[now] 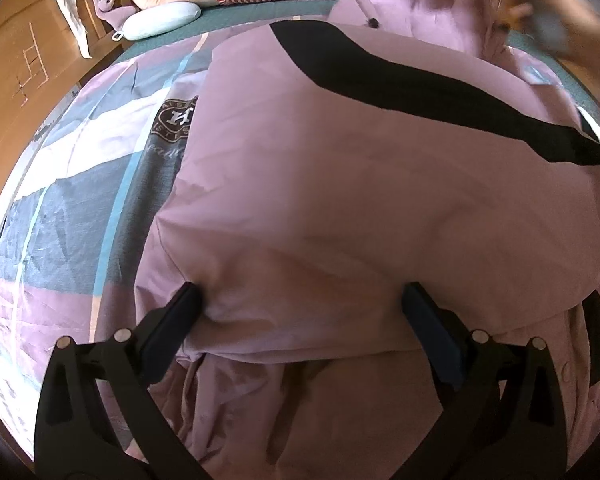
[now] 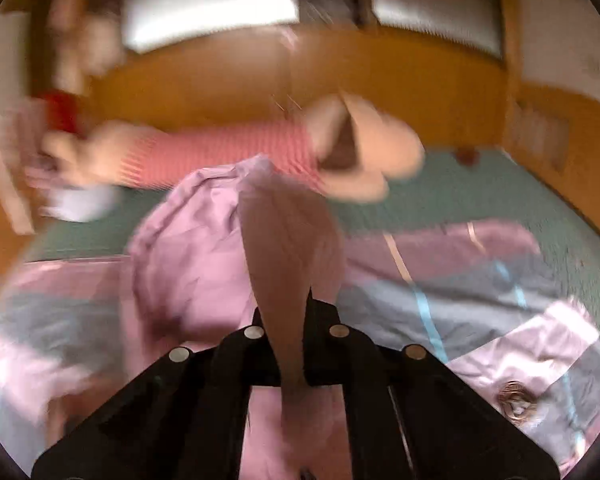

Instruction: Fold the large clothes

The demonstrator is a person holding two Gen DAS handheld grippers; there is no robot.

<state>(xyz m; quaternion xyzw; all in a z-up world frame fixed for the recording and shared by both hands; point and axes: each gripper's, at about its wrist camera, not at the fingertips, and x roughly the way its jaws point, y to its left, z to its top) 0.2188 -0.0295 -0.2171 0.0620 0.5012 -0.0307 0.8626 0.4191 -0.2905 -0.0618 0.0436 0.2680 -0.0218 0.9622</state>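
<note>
The left hand-held gripper [image 1: 300, 312] is spread wide over the pink coat [image 1: 360, 180] on the bed [image 1: 240, 20]. The right hand-held gripper [image 2: 296, 320] pinches a coat fold.

Left gripper [image 1: 300, 312] matte black, blue-faced jaws, silver round rivets; right gripper [image 2: 296, 344] matte black, silver rivets.

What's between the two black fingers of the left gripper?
In the left wrist view, only the purple jacket fills the gap of the left gripper; its open jaws press against the fabric.
</note>
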